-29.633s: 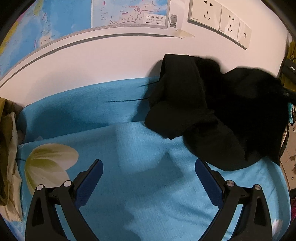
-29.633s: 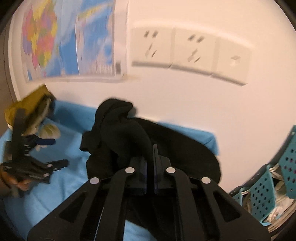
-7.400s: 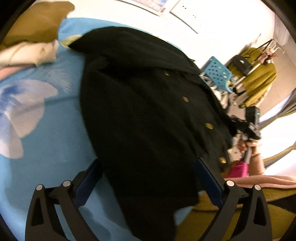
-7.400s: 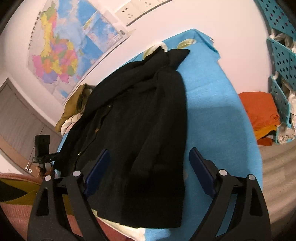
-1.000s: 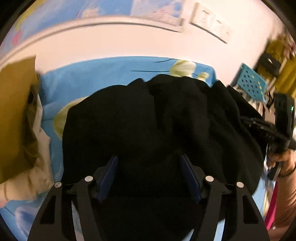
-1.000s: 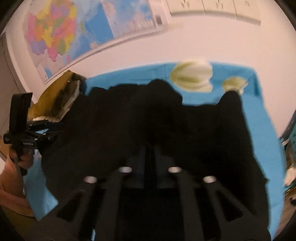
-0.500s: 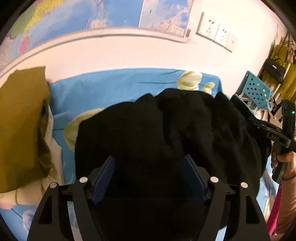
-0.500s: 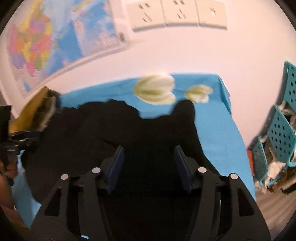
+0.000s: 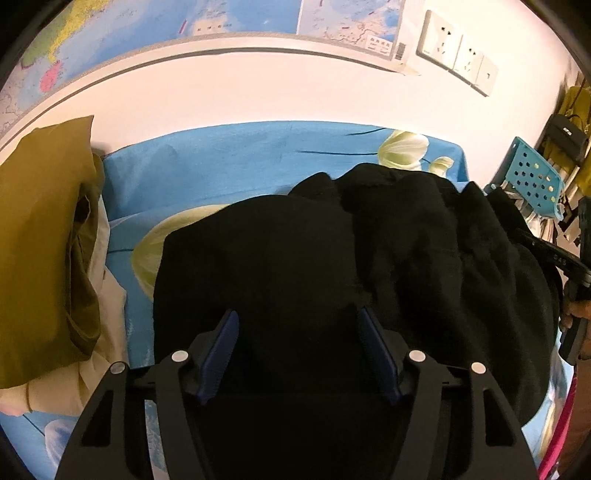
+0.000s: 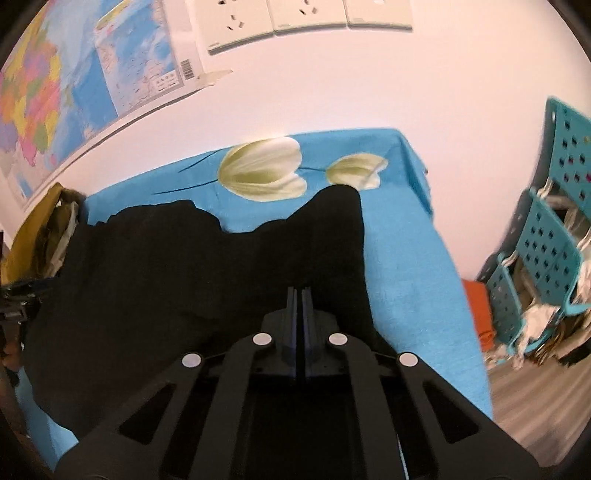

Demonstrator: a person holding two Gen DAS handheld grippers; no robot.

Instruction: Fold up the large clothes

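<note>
A large black coat (image 9: 277,240) lies bunched on a bed with a blue tulip-print sheet (image 9: 240,155). My left gripper (image 9: 297,314) hovers low over the coat's near part. Its jaws are closing, with black cloth between the blue pads (image 9: 221,343), and I cannot see the pads pressing it. In the right wrist view the coat (image 10: 184,258) spreads leftward over the sheet (image 10: 406,258), one corner reaching toward the printed tulips. My right gripper (image 10: 299,290) is shut above the coat's right part, with no cloth visible between its pads. It also shows at the right edge of the left wrist view (image 9: 554,254).
A pile of olive and cream garments (image 9: 37,221) lies on the bed's left side. The white wall with a map (image 10: 55,74) and sockets (image 10: 306,14) stands right behind the bed. Teal perforated crates (image 10: 546,236) and an orange cloth (image 10: 478,306) sit to the right of the bed.
The right gripper opened over the coat and has shut again, swinging right so that more of the bed's right side shows. The left gripper's jaws widened, then narrowed a little, and it stayed in place.
</note>
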